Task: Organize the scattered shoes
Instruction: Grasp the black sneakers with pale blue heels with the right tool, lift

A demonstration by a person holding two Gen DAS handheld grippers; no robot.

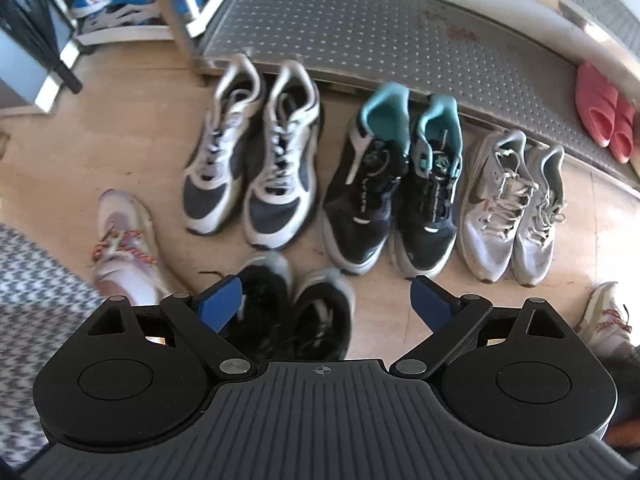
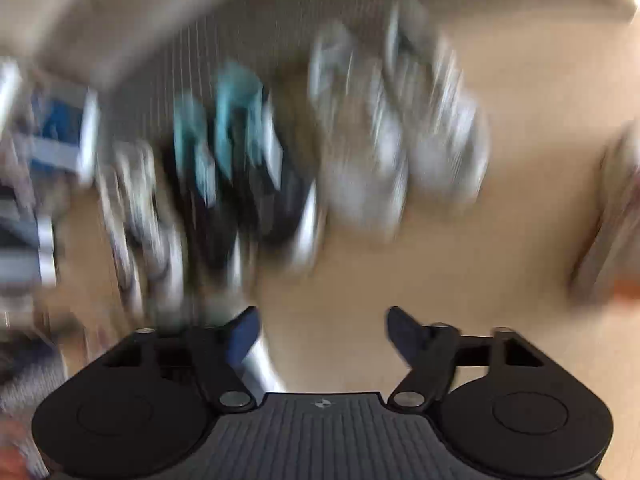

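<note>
On the wooden floor, three pairs stand in a row with their heels against a grey dotted mat (image 1: pixel 360 28): white-and-navy sneakers (image 1: pixel 248 160), black sneakers with teal lining (image 1: pixel 392 184) and light grey sneakers (image 1: pixel 512 208). A black pair (image 1: pixel 292 312) lies nearer, under my left gripper (image 1: pixel 324 284), whose blue pads stand wide apart and touch nothing. The right wrist view is heavily blurred. It shows the teal-lined pair (image 2: pixel 232 152) and the grey pair (image 2: pixel 400 140). My right gripper (image 2: pixel 322 314) is open over bare floor with nothing between its fingers.
Red slippers (image 1: pixel 604 120) sit on the mat at the right. A white shelf (image 1: pixel 120 36) holding blue shoes stands at the back left. A person's feet in pale sneakers with red laces (image 1: pixel 124 244) flank my left gripper. Chevron fabric (image 1: pixel 32 280) hangs at the left edge.
</note>
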